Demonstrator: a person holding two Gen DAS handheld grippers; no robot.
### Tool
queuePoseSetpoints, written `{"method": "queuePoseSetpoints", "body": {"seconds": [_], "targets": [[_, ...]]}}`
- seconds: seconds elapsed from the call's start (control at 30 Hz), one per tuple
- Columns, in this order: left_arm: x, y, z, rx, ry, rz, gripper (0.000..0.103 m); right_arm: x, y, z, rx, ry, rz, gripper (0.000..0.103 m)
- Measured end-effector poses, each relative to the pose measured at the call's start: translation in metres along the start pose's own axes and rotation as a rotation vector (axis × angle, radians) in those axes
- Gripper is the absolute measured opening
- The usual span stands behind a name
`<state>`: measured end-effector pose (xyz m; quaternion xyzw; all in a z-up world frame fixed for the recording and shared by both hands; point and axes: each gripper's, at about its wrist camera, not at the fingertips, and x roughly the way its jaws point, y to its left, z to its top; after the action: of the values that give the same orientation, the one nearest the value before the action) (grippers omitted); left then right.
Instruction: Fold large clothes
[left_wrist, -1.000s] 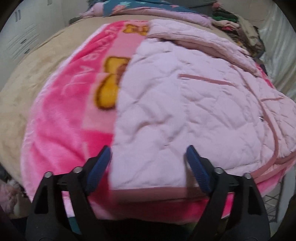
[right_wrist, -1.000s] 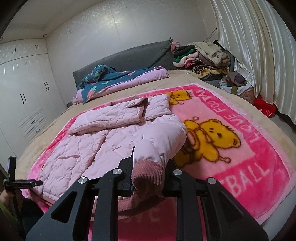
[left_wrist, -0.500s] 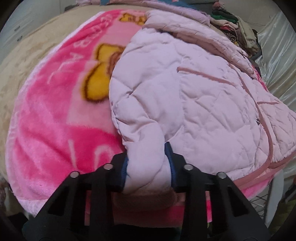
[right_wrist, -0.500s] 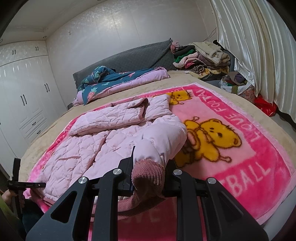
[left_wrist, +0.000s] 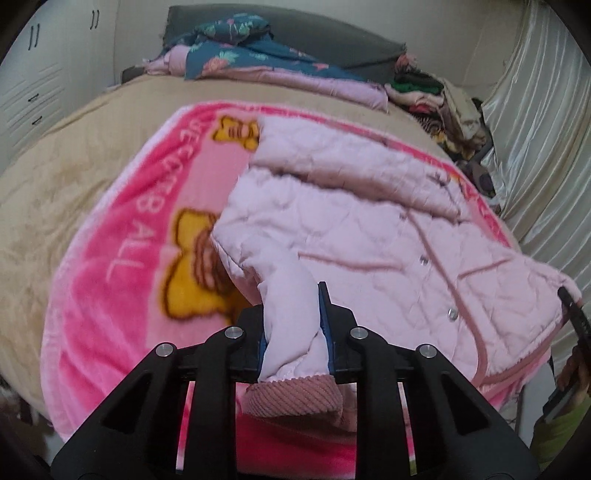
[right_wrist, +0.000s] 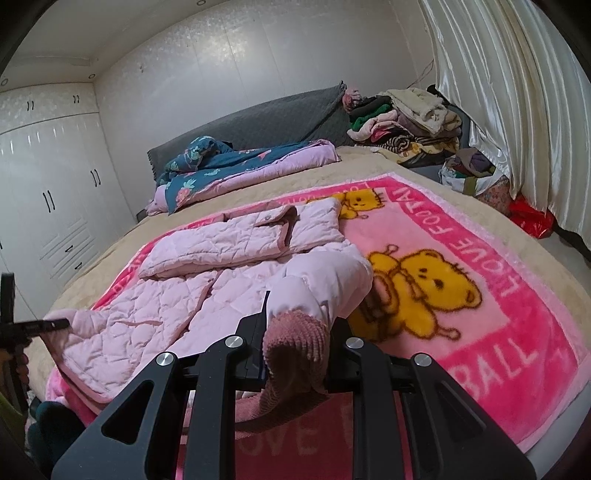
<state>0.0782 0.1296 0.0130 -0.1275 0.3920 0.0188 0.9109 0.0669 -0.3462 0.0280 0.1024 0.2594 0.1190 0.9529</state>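
A pale pink quilted jacket (left_wrist: 369, 229) lies spread on a pink teddy-bear blanket (left_wrist: 122, 258) on the bed; it also shows in the right wrist view (right_wrist: 207, 295). My left gripper (left_wrist: 293, 325) is shut on the jacket's hem, with its ribbed darker pink band (left_wrist: 295, 398) bunched between the jaws and lifted. My right gripper (right_wrist: 295, 339) is shut on another ribbed edge (right_wrist: 295, 343) of the same jacket, lifted off the blanket. The other gripper shows at the far left of the right wrist view (right_wrist: 40, 325), touching the jacket's corner.
A blue floral and pink quilt (right_wrist: 236, 166) lies at the head of the bed by a grey headboard (right_wrist: 266, 122). A pile of clothes (right_wrist: 406, 114) sits at the back right near a white curtain (right_wrist: 517, 92). White wardrobes (right_wrist: 48, 192) stand on the left.
My left gripper closed on the jacket's hem from open a second ago and has lifted it, tilting up so the room shows. My right gripper has kept its hold and barely moved.
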Motion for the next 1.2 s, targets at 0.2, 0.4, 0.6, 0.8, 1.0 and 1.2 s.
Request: {"method": "queuePoseSetpoints", "body": {"seconds": [0.2,0.4,0.6,0.8,1.0,1.2], "targets": [[-0.007,-0.005,0.02,0.009,-0.05,0.001,0.014,0.005,0.0,0.019,-0.011,-0.031,-0.008,0.019],[-0.006,-0.007,0.042,0.024,-0.089,0.012,0.014,0.015,0.007,0.045,-0.032,-0.059,-0.014,0.019],[-0.007,-0.009,0.066,0.026,-0.127,0.018,0.014,0.028,0.012,0.071,-0.038,-0.078,-0.021,0.019],[-0.005,-0.012,0.088,0.034,-0.166,0.031,0.014,0.043,0.008,0.09,-0.004,-0.086,-0.02,0.019],[0.003,-0.013,0.101,0.03,-0.189,0.045,0.014,0.057,0.011,0.103,-0.004,-0.098,-0.037,0.019],[0.012,-0.012,0.111,0.036,-0.208,0.07,0.014,0.072,0.013,0.113,-0.017,-0.106,-0.055,0.019]]}}
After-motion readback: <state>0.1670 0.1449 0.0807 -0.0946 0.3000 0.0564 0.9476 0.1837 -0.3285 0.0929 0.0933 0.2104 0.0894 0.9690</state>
